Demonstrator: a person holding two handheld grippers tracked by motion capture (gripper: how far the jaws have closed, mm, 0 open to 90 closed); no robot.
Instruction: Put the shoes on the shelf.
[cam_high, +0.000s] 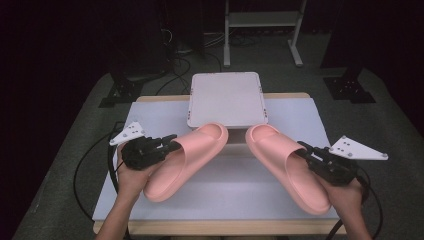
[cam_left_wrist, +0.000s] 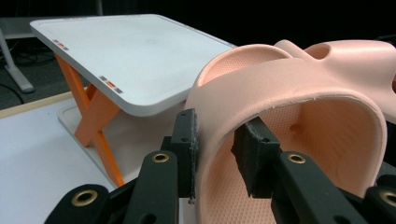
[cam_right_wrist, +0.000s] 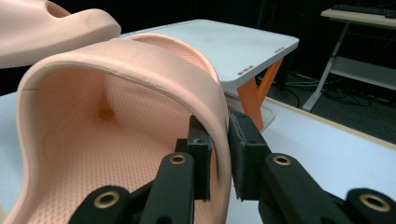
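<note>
The left tongs (cam_high: 172, 142) are clenched on the strap wall of the left pink slide sandal (cam_high: 187, 160), one pad inside the strap and one outside. The right tongs (cam_high: 303, 148) pinch the strap edge of the right pink slide sandal (cam_high: 287, 165) likewise. Both sandals sit over the white surface (cam_high: 235, 192), perhaps lifted slightly, toes angled toward the white stand with orange legs (cam_high: 227, 97) just behind them.

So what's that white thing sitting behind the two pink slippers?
At the far edge of the table, just beyond the toes of the two pink slide sandals, stands a small white stand. Its flat, rounded-corner top tilts on orange crossed legs, unlike anything else there.
</note>
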